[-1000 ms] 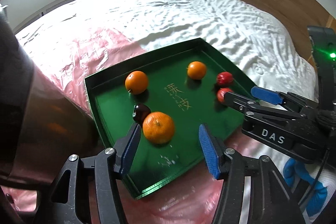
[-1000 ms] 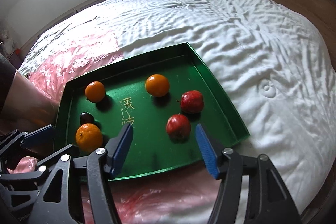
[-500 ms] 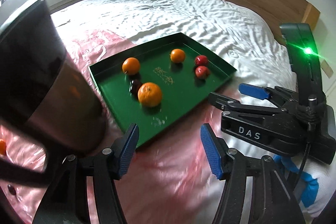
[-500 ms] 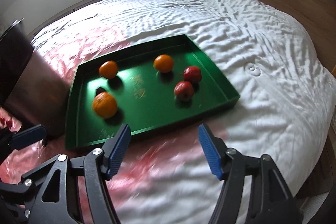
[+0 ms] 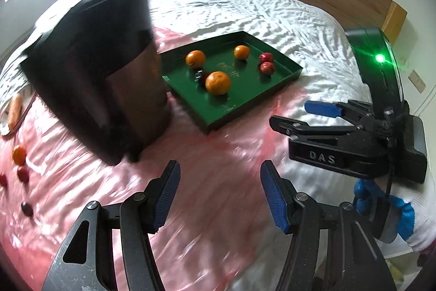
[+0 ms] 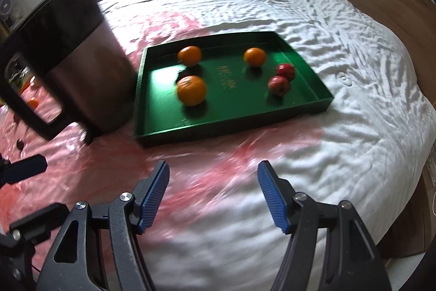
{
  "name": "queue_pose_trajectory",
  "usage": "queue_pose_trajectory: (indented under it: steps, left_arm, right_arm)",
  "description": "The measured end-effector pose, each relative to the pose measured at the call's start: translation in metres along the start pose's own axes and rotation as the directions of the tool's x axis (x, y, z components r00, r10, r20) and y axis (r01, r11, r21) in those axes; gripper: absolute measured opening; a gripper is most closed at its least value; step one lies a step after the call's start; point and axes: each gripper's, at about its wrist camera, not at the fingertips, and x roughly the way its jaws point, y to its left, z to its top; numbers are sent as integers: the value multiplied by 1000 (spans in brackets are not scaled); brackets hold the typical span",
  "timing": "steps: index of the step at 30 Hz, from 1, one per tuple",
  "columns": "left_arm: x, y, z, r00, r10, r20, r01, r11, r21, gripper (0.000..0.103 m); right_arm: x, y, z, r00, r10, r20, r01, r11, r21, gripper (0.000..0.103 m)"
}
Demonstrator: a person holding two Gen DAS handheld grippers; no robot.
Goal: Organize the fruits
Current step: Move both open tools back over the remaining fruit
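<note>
Nearest the left wrist camera, the left hand-held gripper [image 5: 220, 195] hangs with its blue-padded jaws spread wide and nothing between them, over the pink plastic sheet [image 5: 218, 154] that covers this end of the bed [image 6: 299, 18]. The right hand-held gripper [image 6: 214, 195] is likewise wide open and empty; seen from the left, its black body bears the raised letters "DAS" and a green light glows on its upright part.

Beyond the sheet's edge lies the green tray [image 6: 144, 89], with gold characters printed at its centre, too blurred to read. In it sit three oranges: a large one [image 6: 191, 90] near the front left, another [image 6: 189, 55] behind it and a third [image 6: 254, 56] further right. A small dark fruit [image 5: 199, 76] lies just beside the large orange. Two red apples [image 6: 282, 78] rest close together at the right side.

A tall dark bin [image 5: 103, 78] with a metallic body stands just left of the tray, hiding its left corner from the left camera. Further left on the sheet lie loose fruits [image 5: 19, 154], well apart from the tray.
</note>
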Motion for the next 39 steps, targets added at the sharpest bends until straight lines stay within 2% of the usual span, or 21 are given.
queue_pose_trajectory:
  steps: [8,15,23,29,36,39]
  left_arm:
    - [-31,47,-26,996,87,13,-86,995,-58,55]
    - [-52,99,-59,979,205,4,-204,972,-121,55]
    - [-72,158,-89,948,318,-11,-311,921,-234,55]
    - [-88,194,-107,928,373,-17,-359,879,-312,55]
    - [-99,229,-126,908,420,-16,-392,832,-393,55]
    - [-98,236,-127,899,439,-3,-403,823,-400,55]
  right_arm:
    - [-7,52,-16,995,88,-37,-90,995,-52,103]
    - [-9,106,-29,980,178,-90,-189,973,-133,103]
    - [-7,181,-35,948,286,-142,-314,916,-250,103]
    - [-2,234,-29,919,359,-164,-393,868,-304,103]
    - [9,281,-6,891,426,-155,-453,821,-349,103]
    - [19,301,10,880,453,-145,-473,804,-361,103]
